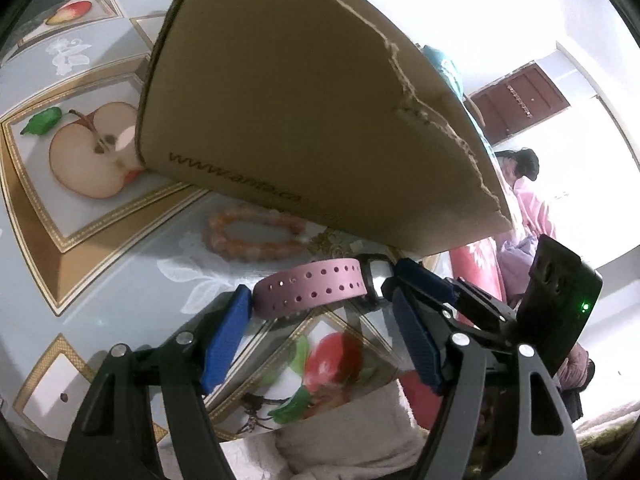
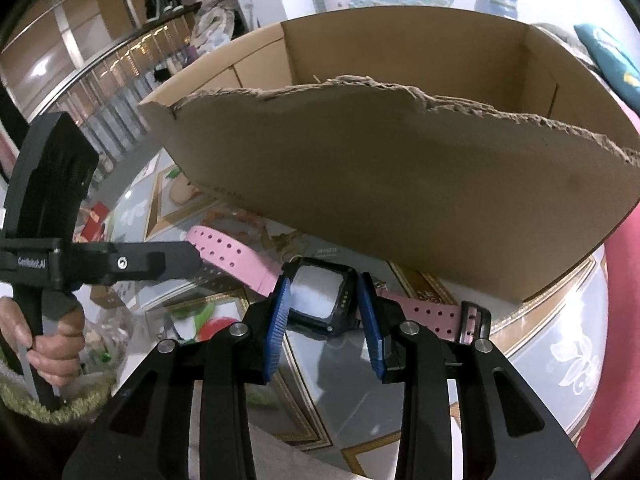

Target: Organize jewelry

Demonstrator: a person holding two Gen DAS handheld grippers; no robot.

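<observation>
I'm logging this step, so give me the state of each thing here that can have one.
cardboard box: open on top, near wall torn, no jewelry visible inside.
pink watch: outside the box, unbuckled, strap spread out.
bead bracelet: lying on the table beside the box.
right gripper: fingers on the watch case.
left gripper: fingers around the strap.

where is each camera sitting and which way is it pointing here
Left wrist: sits on the left gripper, looking along its blue fingers at the pink watch strap, the beaded bracelet and the cardboard box; the right gripper shows at right.
Right wrist: sits on the right gripper, looking at the watch face between its fingers, box behind; the left gripper and left hand show at left.
Shared: watch, box, patterned table.
</observation>
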